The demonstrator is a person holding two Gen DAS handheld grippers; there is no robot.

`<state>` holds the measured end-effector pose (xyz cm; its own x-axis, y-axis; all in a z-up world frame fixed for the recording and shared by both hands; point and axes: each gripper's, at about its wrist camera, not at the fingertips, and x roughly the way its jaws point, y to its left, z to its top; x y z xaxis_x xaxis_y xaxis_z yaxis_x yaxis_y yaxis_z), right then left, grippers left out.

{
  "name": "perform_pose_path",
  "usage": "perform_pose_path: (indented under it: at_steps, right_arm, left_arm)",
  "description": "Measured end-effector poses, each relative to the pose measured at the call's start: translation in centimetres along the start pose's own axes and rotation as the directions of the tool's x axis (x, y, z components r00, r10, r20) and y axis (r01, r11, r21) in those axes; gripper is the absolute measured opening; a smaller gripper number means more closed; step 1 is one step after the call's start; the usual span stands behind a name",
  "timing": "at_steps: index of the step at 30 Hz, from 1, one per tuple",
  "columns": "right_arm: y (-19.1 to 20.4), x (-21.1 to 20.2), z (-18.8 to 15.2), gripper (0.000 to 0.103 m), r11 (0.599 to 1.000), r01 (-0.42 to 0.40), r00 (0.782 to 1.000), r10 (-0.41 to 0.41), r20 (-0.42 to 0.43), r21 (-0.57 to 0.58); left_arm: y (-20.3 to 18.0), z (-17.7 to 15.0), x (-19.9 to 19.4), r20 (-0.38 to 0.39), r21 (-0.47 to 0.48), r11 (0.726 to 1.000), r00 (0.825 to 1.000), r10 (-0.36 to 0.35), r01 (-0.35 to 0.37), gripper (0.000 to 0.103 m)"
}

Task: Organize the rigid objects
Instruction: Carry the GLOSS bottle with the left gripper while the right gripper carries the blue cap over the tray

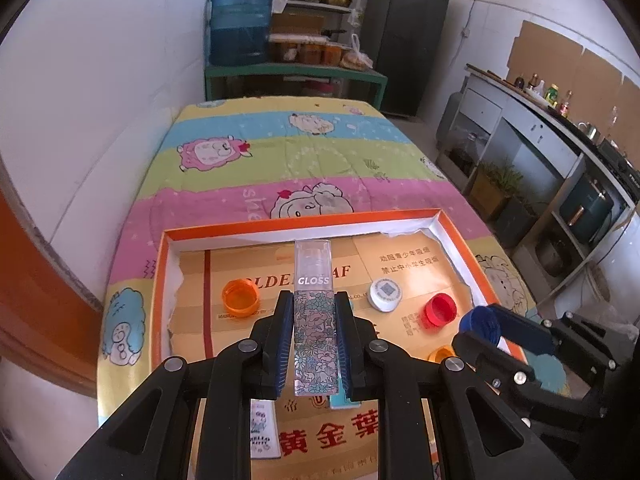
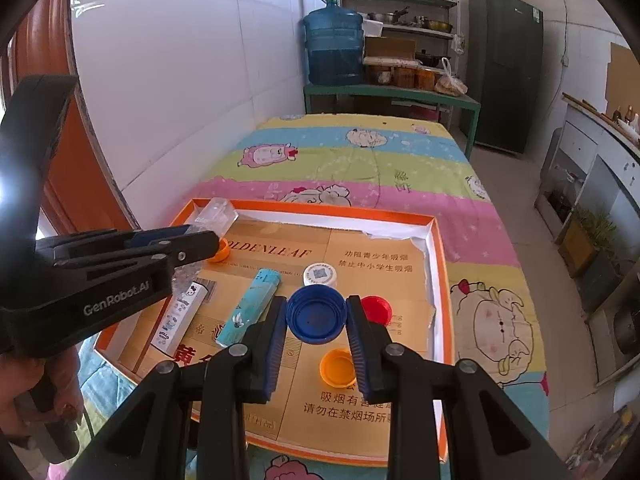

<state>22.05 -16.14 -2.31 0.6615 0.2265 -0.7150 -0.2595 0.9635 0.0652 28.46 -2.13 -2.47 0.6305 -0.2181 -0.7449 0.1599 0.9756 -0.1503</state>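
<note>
My left gripper (image 1: pixel 314 297) is shut on a clear lip gloss tube (image 1: pixel 314 276) with a floral lower half, held above the orange-rimmed tray (image 1: pixel 304 222). The right wrist view shows that gripper (image 2: pixel 202 240) at the left, with the tube's clear end (image 2: pixel 214 214) sticking out past its fingers. My right gripper (image 2: pixel 316 303) is shut on a blue bottle cap (image 2: pixel 316 316), its hollow side facing the camera, over the tray (image 2: pixel 332 216). In the left wrist view, the right gripper (image 1: pixel 486 326) with the blue cap (image 1: pixel 476 320) hangs at the tray's right side.
On the tray's cardboard lining lie an orange cap (image 1: pixel 240 298), a white cap (image 2: pixel 320 274), a red cap (image 2: pixel 376 308), a second orange cap (image 2: pixel 338 368), a teal lighter (image 2: pixel 250 306) and a white cartoon-print lighter (image 2: pixel 180 312). A wall runs along the left of the striped cloth.
</note>
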Motion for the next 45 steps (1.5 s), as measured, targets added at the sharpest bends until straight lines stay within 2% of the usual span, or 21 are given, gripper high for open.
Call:
perform_pose_path:
  at_steps: [7,21,45]
  right_arm:
    - [0.2,1.6,-0.1,0.030,1.000,-0.014,0.999,0.014,-0.029,0.001]
    - [-0.1,4.4,-0.2,0.030,1.000,-0.025,0.997,0.026,-0.078,0.013]
    - [0.3,6.8,-0.6,0.030,0.999,-0.038,0.990,0.038,-0.138,0.000]
  left_arm:
    - [0.1,1.1,2.3,-0.046,-0.008,1.000,0.999,-0.010,0.009,0.021]
    - [0.7,2.1,7.0,-0.136,0.004,1.000,0.990,0.028,-0.028,0.021]
    - [0.4,1.7,9.0,-0.178,0.012,0.999,0.984,0.031,-0.030,0.021]
